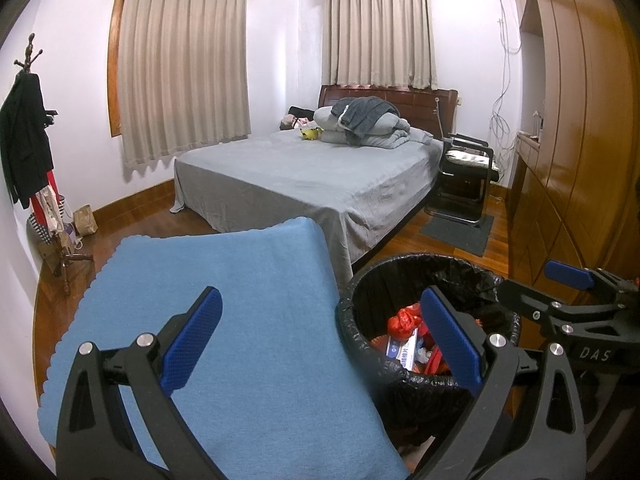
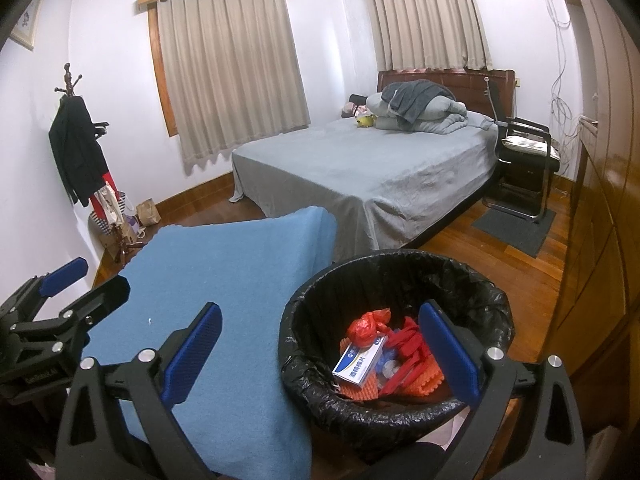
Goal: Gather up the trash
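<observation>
Because both cameras look forward along their own fingers, each view takes in the whole bedroom behind the work area. The grey-sheeted bed [image 2: 368,176] fills the middle ground, with folded bedding heaped at its headboard. A wooden wardrobe [image 2: 600,220] lines the right wall. A coat stand [image 2: 80,148] stands in the far left corner.

Nearer, a blue cloth [image 2: 224,296] covers a raised flat surface; no litter shows on it except a tiny pale speck (too small to identify). Just right of it stands the bin [image 2: 472,280], lined with a black bag folded over its rim, probably so that the contents can be lifted out together.

Inside the bin lie the collected items: a crumpled red wrapper [image 2: 366,326], a white and blue box [image 2: 358,362], red strips [image 2: 408,344] and an orange ribbed piece [image 2: 424,386].

The right gripper [image 2: 320,354] is held over the near rim of the bin, its jaws spread wide with nothing between them. The left gripper [image 1: 322,342] straddles the edge between cloth and bin, likewise wide apart and empty. Each also appears at the margin of the other's view.

With trash in the bin and both tools empty, the task seems well advanced or finished; any remaining litter lies outside these views.
</observation>
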Demonstrator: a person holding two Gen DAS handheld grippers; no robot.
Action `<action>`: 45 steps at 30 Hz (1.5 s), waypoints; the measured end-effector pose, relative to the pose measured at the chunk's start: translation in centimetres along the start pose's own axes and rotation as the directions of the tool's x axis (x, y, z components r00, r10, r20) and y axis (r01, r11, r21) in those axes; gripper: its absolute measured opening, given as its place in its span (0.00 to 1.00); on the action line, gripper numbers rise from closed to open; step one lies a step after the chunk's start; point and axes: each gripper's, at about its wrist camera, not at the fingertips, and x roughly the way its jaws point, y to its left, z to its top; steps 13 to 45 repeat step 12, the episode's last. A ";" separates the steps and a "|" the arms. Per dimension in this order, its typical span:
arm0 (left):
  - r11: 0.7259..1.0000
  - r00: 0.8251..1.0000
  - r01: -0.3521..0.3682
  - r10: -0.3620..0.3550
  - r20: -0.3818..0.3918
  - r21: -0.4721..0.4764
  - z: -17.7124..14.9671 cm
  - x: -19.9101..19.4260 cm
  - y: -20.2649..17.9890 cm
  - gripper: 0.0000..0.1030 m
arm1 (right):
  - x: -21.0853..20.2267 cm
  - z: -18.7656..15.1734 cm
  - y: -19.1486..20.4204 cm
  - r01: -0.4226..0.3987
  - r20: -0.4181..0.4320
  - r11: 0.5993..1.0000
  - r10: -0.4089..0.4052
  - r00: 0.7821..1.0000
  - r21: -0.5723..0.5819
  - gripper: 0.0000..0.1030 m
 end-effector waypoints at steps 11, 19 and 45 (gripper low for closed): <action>1.000 1.000 -0.001 0.001 -0.002 0.000 0.0 -0.1 0.1 0.94 | -0.1 0.1 0.0 -0.001 -0.001 1.000 0.001 1.000 0.001 0.94; 1.000 1.000 -0.001 0.001 -0.002 0.001 0.0 -0.2 0.2 0.94 | -0.1 0.2 -0.2 -0.001 -0.001 1.000 0.001 1.000 0.002 0.94; 1.000 1.000 -0.001 0.001 -0.002 0.001 0.0 -0.2 0.2 0.94 | -0.1 0.2 -0.2 -0.001 -0.001 1.000 0.001 1.000 0.002 0.94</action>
